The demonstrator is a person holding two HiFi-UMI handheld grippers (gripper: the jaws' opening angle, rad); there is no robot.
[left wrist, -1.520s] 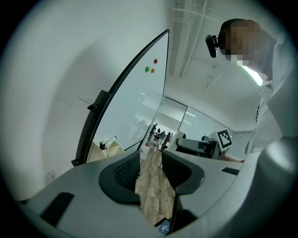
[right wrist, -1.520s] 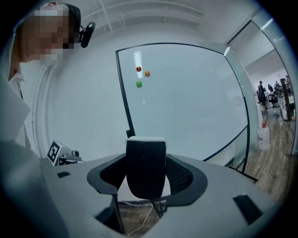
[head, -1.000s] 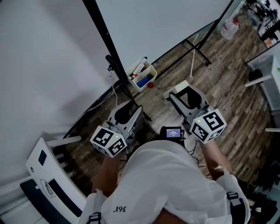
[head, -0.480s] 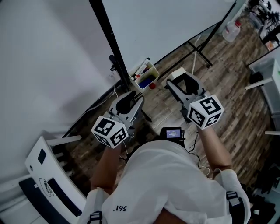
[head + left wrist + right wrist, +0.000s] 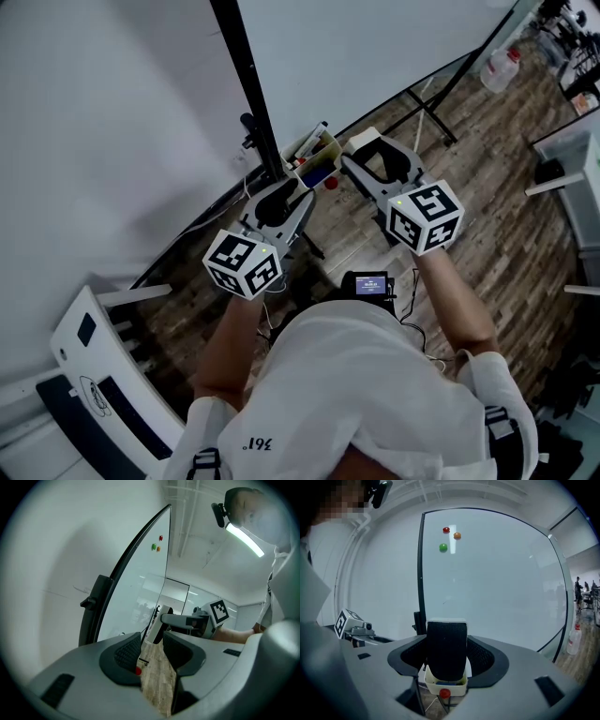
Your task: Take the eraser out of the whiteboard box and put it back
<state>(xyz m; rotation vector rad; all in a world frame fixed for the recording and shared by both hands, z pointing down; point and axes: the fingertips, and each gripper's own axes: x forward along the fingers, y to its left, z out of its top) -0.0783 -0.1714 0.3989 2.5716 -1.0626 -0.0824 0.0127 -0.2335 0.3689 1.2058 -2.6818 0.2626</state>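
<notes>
The eraser, black felt with a white back, stands upright between the jaws of my right gripper, which is shut on it. Just below and beyond it is the cream whiteboard box with a red knob on its front. In the head view the right gripper holds the eraser right beside the box, which holds markers. My left gripper hovers open and empty to the left of the box, near the board's black post. From the left gripper view the eraser shows ahead in the other jaws.
The whiteboard stands on a black frame whose post rises beside the box. Three small magnets stick to the board. A white chair is at lower left, a plastic bottle on the wooden floor at upper right.
Both grippers have moved forward toward the whiteboard box. The right one carried the eraser up and left in the head view until it is next to the box.
</notes>
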